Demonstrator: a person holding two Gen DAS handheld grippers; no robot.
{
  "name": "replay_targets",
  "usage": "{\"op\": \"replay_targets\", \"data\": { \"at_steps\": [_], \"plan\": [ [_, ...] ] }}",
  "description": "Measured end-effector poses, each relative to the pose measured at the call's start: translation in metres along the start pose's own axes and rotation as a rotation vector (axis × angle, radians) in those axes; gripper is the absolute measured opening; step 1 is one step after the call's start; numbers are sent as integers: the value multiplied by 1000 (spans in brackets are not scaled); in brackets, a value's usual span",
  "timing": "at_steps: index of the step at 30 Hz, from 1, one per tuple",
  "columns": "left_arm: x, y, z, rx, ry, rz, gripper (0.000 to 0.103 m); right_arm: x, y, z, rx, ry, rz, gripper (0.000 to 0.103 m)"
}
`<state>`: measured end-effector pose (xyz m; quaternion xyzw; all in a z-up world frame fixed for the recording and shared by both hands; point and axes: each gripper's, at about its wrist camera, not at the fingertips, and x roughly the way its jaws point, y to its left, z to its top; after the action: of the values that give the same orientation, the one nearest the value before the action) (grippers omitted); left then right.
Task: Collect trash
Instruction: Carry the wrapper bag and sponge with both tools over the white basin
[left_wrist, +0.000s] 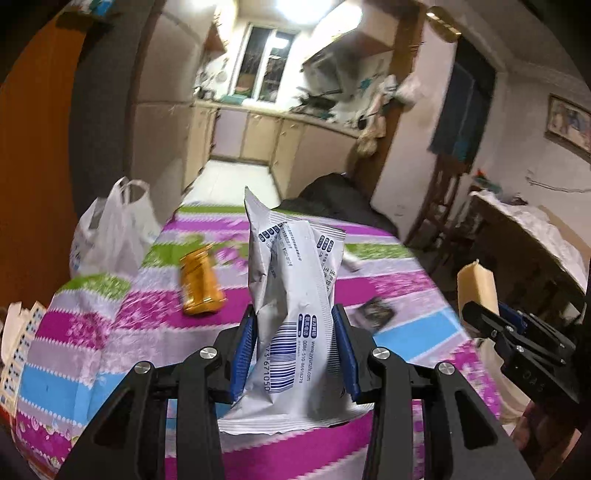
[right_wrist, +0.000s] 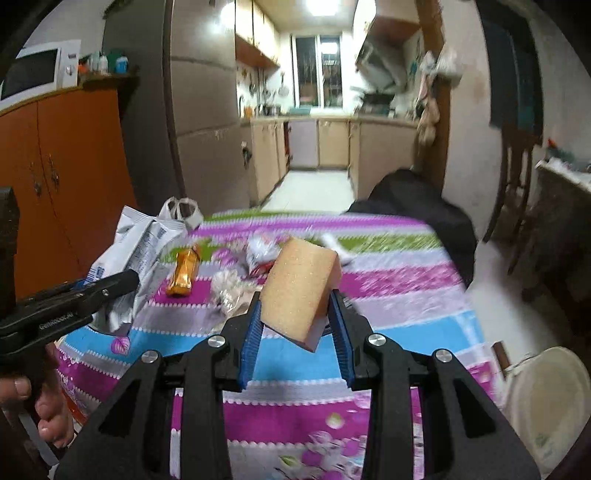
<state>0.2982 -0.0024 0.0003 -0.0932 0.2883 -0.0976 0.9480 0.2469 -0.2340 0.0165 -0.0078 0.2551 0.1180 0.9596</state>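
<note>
Left hand-held gripper (left_wrist: 295, 347) clamped on white wrapper (left_wrist: 295, 295), right hand-held gripper (right_wrist: 295, 325) clamped on tan sponge (right_wrist: 299, 291), both above striped table (right_wrist: 388, 295) (orange packet (left_wrist: 201, 282) lying far left).

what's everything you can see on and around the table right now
white wrapper: 1, white with blue print, clamped in left gripper
sponge block: 1, tan, clamped in right gripper
orange packet: 1, orange, lying on tablecloth
clear crumpled wrappers: about 2, clear, mid table beside the orange packet
plastic bag: 1, white, far left table edge
dark garment: 1, black, far right table edge
tablecloth: 1, pink, green, blue stripes, covers table
microwave: 1, white, on orange cabinet
left gripper: 1, black, blue pads
right gripper: 1, black, blue pads
hand: 1, holds left gripper's handle
</note>
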Motion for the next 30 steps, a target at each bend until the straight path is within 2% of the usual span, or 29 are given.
{"op": "replay_targets", "data": {
  "at_steps": [7, 19, 30],
  "plan": [
    [-13, -77, 2, 105, -24, -93, 42, -47, -35, 9, 13, -63, -86, 34],
    [-13, -211, -3, 224, -22, -248, 42, -101, -128, -1, 99, -90, -274, 34],
    [20, -325, -13, 302, 38, -383, 42, -131, -214, -25, 177, -65, -423, 34]
  ]
}}
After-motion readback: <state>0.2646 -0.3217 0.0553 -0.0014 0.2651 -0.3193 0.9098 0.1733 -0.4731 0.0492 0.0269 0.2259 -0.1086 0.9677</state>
